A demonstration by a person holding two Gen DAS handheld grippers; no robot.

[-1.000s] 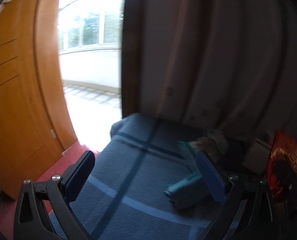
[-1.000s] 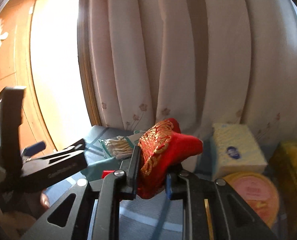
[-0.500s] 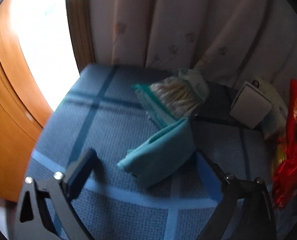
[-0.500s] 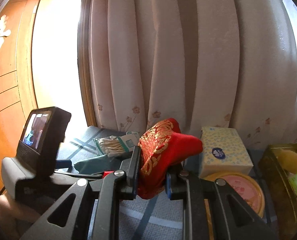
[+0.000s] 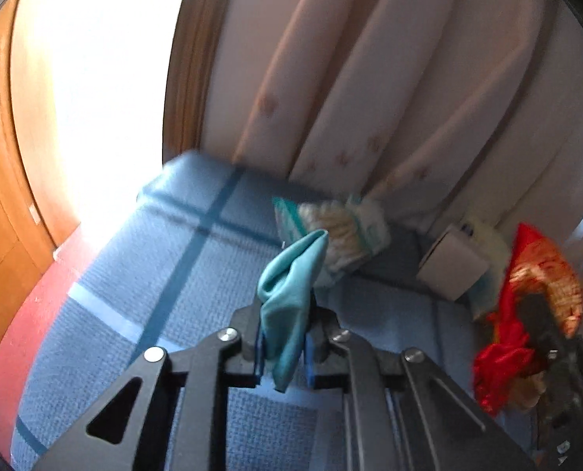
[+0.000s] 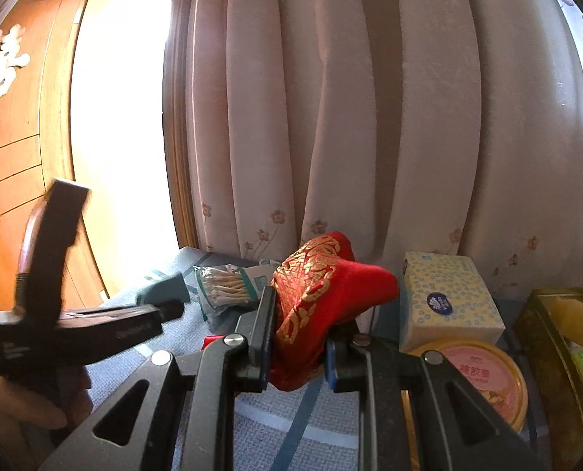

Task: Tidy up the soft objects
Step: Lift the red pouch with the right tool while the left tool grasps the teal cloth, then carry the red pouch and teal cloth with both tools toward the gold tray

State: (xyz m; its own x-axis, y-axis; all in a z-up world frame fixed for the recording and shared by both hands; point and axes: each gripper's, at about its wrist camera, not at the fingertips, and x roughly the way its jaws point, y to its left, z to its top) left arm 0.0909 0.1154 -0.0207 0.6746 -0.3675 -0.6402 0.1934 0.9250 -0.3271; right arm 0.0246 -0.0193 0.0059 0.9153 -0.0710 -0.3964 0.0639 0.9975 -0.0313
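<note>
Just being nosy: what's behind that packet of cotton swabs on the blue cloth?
Right behind the cotton swab packet hangs the pale flowered curtain, its hem reaching the blue cloth. Whatever lies beyond the curtain is covered.

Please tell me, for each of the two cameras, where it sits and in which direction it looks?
Left wrist: sits on the left gripper, looking down along it at the blue cloth-covered surface; its fingers pinch a teal cloth.
Right wrist: sits on the right gripper, facing the curtain; its fingers clamp a red embroidered cloth; a hand shows at left.
Shared: both cloths, the cotton swab pack, the tissue box.
</note>
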